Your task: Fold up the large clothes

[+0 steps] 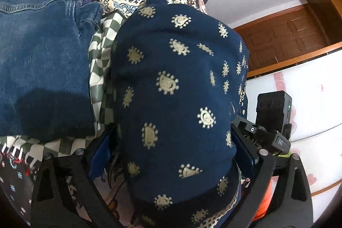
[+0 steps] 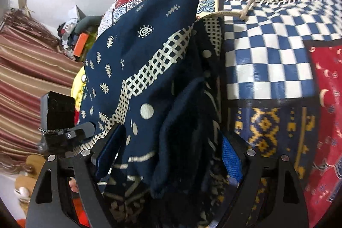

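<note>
Pinching the navy paisley-print garment (image 1: 171, 89) between its blue pads, your left gripper (image 1: 171, 149) holds a thick bunch of it. Your right gripper (image 2: 168, 146) clamps the same cloth at the lattice-band hem. It hangs over the patchwork bedspread (image 2: 267, 46). Beyond, at left, lie folded jeans (image 1: 42, 52).

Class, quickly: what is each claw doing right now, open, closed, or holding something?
Left claw: closed on the navy patterned garment.
Right claw: closed on the same navy patterned garment.
</note>
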The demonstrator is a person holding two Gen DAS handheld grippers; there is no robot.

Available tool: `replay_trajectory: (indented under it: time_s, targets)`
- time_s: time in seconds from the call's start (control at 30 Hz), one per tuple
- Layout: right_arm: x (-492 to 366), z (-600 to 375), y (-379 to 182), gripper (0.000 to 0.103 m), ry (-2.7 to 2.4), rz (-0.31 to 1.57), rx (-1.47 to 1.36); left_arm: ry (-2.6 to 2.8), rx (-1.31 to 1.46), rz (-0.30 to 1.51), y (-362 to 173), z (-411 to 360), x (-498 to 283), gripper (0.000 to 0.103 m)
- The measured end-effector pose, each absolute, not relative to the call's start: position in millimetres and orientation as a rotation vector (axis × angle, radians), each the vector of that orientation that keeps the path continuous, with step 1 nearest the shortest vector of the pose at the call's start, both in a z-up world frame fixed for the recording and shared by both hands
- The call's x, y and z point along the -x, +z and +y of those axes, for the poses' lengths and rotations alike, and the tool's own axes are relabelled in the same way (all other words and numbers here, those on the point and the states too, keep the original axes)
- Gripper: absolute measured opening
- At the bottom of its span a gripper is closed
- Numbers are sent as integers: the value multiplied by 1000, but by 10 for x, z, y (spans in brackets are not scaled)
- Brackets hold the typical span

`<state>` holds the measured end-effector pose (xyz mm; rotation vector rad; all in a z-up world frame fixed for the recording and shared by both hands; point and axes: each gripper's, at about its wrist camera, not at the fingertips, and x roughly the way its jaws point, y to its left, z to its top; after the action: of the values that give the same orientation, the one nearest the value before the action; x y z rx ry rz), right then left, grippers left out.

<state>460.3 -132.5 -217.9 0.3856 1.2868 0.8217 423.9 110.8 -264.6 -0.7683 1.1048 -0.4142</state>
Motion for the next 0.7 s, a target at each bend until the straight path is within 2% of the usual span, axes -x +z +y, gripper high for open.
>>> replay_trajectory:
  time_s: [0.07, 0.1, 0.13, 0.27, 0.37, 0.7]
  targets:
    - [-4613, -1290, -2185, 81, 828, 1286, -399, -414, 762, 1100, -2629, 1101, -4240, 96]
    - [-4613, -1265, -2186, 79, 826, 1285, -409, -410, 748, 1091, -2597, 1093, -4230, 91]
    - [-4607, -1236, -2184, 72, 824, 1283, -418, -405, 733, 1084, -2563, 1081, -4216, 85]
    - [-4572, -1182, -2056, 40, 848, 1260, -438, -392, 671, 1052, -2364, 1032, -4083, 72]
    - [-4510, -1028, -1887, 37, 862, 1237, -388, -400, 658, 1018, -2162, 1064, -4009, 64]
    - [-4594, -182, -1222, 36, 959, 1089, -320, -347, 552, 838, -1181, 1585, -3707, 64]
